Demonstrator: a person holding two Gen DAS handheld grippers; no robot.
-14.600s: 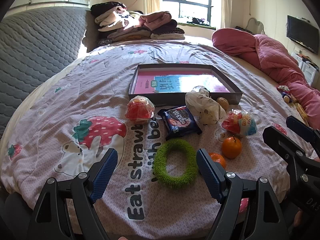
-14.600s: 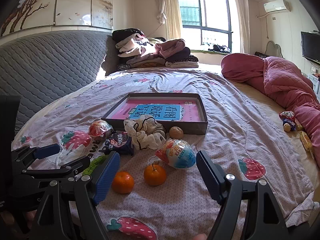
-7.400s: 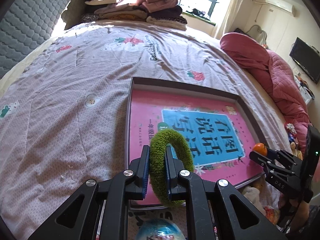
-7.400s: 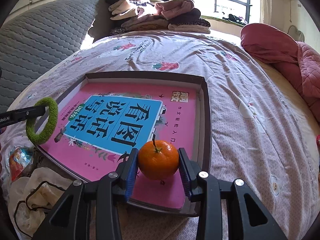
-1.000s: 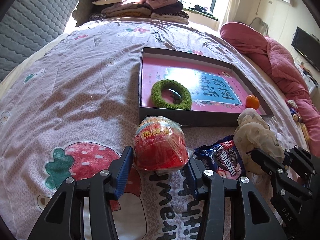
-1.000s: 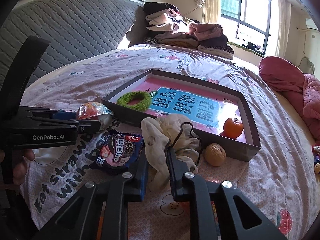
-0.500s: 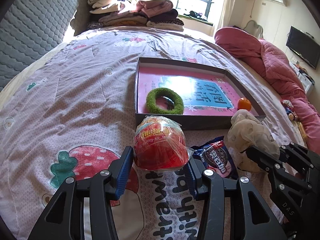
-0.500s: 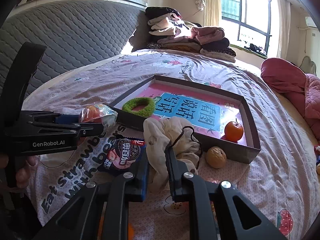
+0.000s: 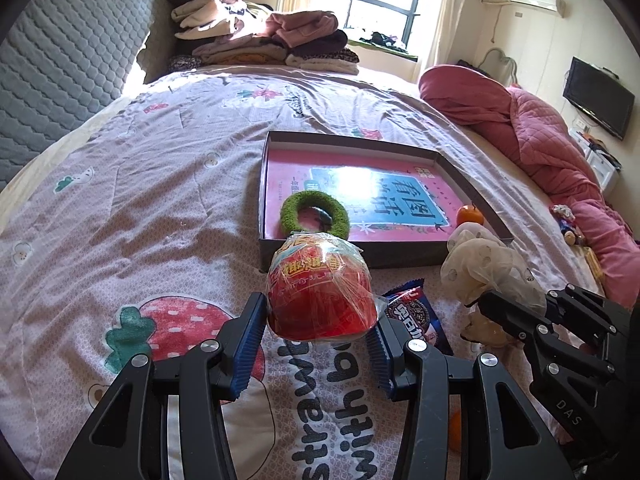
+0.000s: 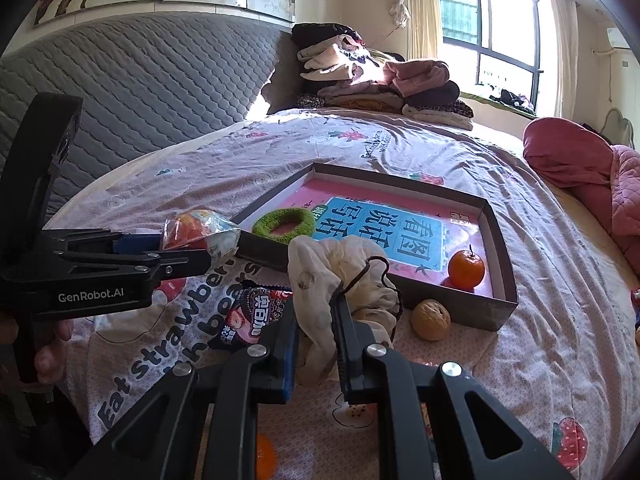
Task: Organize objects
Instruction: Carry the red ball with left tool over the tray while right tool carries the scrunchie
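- Left gripper [image 9: 318,338]: blue pads clamped on a red wrapped snack cup [image 9: 322,290], one pad each side; cup is lifted clear of the bedspread [image 9: 160,200], just short of the box's near wall
- Same grip seen side-on in the right wrist view: left gripper [image 10: 200,254], cup [image 10: 196,234]
- Green fuzzy ring [image 9: 315,214] lies flat inside the shallow box [image 9: 472,196], near-left corner, on the pink printed sheet
- Cookie packet [image 9: 416,318] lies on the bedspread, just right of the held cup
- Orange [image 10: 466,269] sits inside the box at its near-right corner
- Walnut [image 10: 431,319] rests on the bedspread outside the box, just beside the near wall
- Right gripper [image 10: 316,344]: jaws narrow, pinching a cream drawstring cloth bag [image 10: 340,276]; bag hangs bunched above the packet and walnut
- Second orange [image 10: 264,460] on the bedspread, partly hidden under the right gripper
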